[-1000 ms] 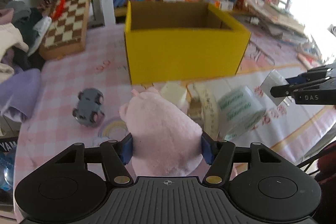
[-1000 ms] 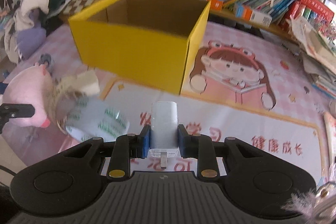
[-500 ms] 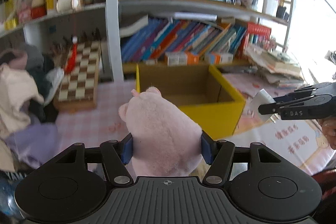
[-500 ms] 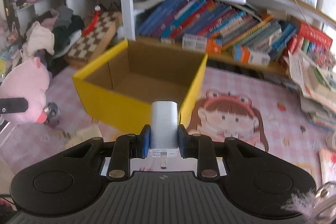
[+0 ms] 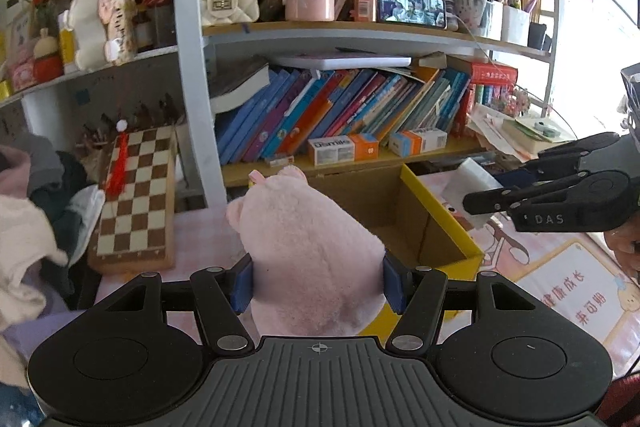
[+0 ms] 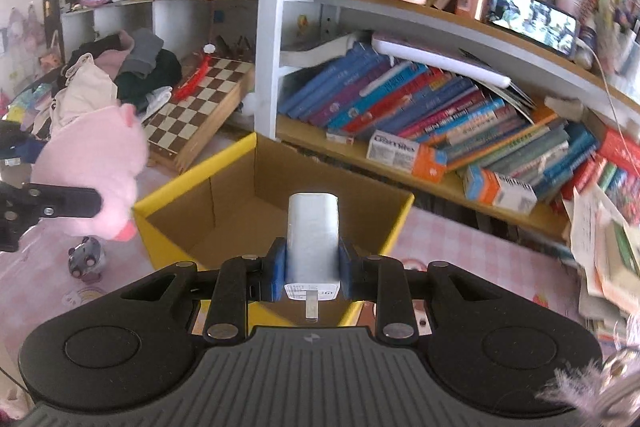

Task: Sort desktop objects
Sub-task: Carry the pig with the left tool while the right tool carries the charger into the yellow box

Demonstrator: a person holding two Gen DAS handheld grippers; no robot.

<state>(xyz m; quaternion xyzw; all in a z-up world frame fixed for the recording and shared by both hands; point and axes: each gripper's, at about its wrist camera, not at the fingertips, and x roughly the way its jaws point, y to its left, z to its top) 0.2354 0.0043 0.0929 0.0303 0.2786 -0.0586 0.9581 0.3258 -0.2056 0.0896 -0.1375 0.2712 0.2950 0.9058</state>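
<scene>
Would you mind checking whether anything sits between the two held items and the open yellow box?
Nothing visible does. The left gripper holds the pink plush pig and the right gripper holds the white charger, both raised beside the yellow box, whose top is open and whose visible interior looks empty.
</scene>
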